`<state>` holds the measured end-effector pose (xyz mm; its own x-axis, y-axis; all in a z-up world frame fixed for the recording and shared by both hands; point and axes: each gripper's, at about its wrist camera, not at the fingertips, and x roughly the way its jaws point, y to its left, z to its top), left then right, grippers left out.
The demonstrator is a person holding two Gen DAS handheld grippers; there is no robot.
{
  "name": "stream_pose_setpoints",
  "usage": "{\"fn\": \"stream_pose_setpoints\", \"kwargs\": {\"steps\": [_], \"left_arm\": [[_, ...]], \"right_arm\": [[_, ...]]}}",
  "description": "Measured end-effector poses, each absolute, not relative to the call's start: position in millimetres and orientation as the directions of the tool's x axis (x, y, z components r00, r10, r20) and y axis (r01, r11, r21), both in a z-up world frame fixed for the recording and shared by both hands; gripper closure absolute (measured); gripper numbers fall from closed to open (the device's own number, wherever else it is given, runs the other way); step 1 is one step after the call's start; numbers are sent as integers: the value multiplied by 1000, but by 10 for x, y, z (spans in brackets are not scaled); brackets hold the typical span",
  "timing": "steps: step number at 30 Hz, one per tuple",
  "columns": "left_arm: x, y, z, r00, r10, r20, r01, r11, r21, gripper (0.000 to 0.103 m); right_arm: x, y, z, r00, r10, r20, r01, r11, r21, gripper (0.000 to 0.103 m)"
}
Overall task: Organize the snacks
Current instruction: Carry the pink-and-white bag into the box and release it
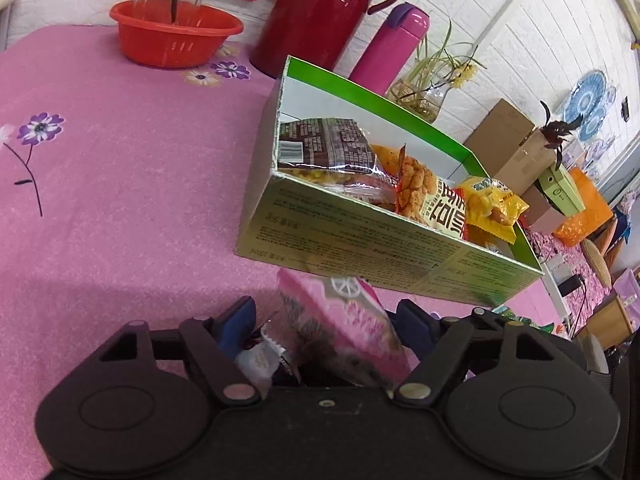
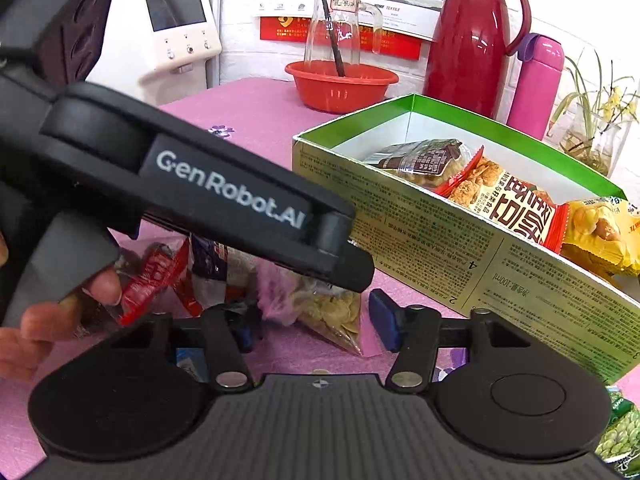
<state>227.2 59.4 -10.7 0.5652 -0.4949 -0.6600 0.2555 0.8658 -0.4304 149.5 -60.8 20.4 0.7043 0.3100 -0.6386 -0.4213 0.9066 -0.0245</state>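
Snacks (image 2: 516, 208) fill green box (image 1: 360, 240); red basin (image 1: 176, 34) behind.

Behind the near wall of the green box (image 1: 384, 240), lower parts of the brown snack pack (image 1: 324, 146), the orange-red pack (image 1: 424, 196) and the yellow pack (image 1: 490, 204) hidden. Pink snack pack (image 1: 348, 328) between the left gripper (image 1: 324, 332) blades, its lower end lost behind the gripper body; whether pinched or loose, impossible to tell. In the right wrist view, left gripper body (image 2: 224, 196) covering most of the loose packs on the cloth; red wrapper (image 2: 152, 280) only partly seen. Green pea pack (image 2: 618, 436) cut off by the frame edge. Box print (image 2: 440, 232) too small to read.
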Motion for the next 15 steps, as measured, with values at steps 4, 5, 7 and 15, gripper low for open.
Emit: {"fn": "stream_pose_setpoints", "kwargs": {"steps": [4,5,7,15], "left_arm": [[2257,545,-119,554,-508,-660,274,859,-432,79],[2251,533,-124,551,-513,-658,277,856,-436,81],[2237,517,-137,554,-516,-653,276,854,-441,81],[2137,431,-134,556,-519,-648,277,852,-445,86]], "right_arm": [[1480,-605,203,709,306,-635,-422,906,-35,23],[1472,-596,201,712,305,-633,-423,905,-41,23],[1476,-610,186,712,303,-634,-414,910,-30,23],[1416,-649,192,712,285,-642,-402,915,-40,25]]}}
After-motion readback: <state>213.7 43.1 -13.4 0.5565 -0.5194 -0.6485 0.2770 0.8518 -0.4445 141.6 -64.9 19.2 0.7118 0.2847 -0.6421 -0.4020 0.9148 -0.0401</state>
